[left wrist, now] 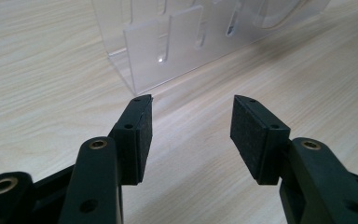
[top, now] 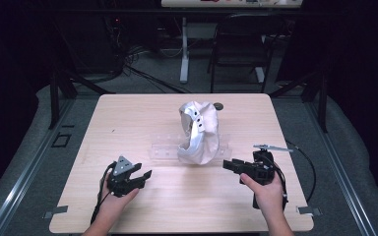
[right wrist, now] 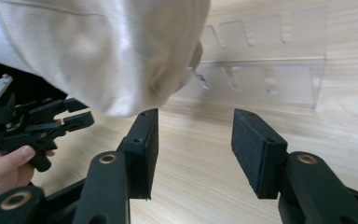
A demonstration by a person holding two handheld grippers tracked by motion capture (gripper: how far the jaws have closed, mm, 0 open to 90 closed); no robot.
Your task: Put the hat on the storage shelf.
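Note:
A white cap (top: 199, 132) hangs over a clear plastic rack (top: 162, 146) in the middle of the wooden table (top: 128, 113). My left gripper (top: 145, 172) rests near the table's front left, open, pointing toward the rack's left end (left wrist: 168, 42), with nothing between its jaws (left wrist: 191, 100). My right gripper (top: 225, 165) is at the front right, open and empty (right wrist: 196, 114), just short of the cap's lower edge (right wrist: 102, 51). Behind the cap in the right gripper view runs the slotted rack (right wrist: 270, 74), and the left gripper (right wrist: 81, 113) shows at far left in a hand.
A small dark round object (top: 218, 105) lies on the table behind the cap. Beyond the far edge stand a black chair (top: 241, 44) and a white desk leg (top: 184, 49). Cables trail from both grippers toward the front edge.

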